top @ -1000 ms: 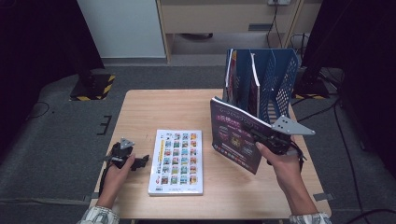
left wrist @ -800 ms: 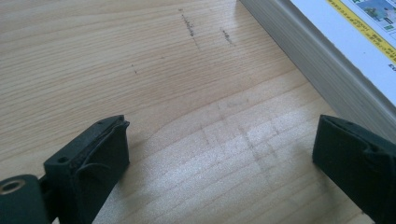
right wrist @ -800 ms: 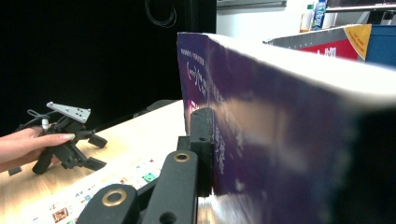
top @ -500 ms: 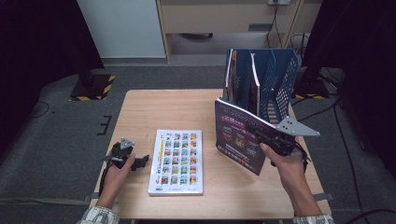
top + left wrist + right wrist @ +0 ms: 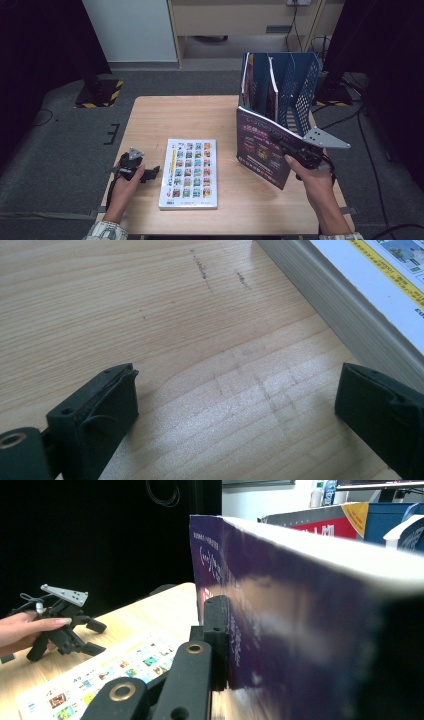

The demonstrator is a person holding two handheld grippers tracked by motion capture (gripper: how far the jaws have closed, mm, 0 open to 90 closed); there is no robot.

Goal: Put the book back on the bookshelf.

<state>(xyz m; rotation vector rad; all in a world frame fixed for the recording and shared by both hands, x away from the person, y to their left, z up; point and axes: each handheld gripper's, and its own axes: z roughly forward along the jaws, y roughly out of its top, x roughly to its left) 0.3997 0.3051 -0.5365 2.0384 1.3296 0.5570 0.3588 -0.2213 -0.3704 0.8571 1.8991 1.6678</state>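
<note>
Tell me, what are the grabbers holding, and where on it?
The right gripper clamps the purple book by its right edge, standing it up. The left gripper is open on the table, holding nothing.

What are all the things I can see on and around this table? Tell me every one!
Purple book: one, purple cover, held upright over the table's right side by the right tool.
Picture book: one, white with rows of colourful pictures, lying flat mid-table.
File rack: one, blue perforated, at the table's far right edge, with books standing inside.
Table: one, light wood.
Striped base: one, black with yellow stripes, on the grey floor to the far left.
Left tool: one, black, jaws open, resting on the table beside the picture book.
Right tool: one, black, clamped on the purple book.
</note>
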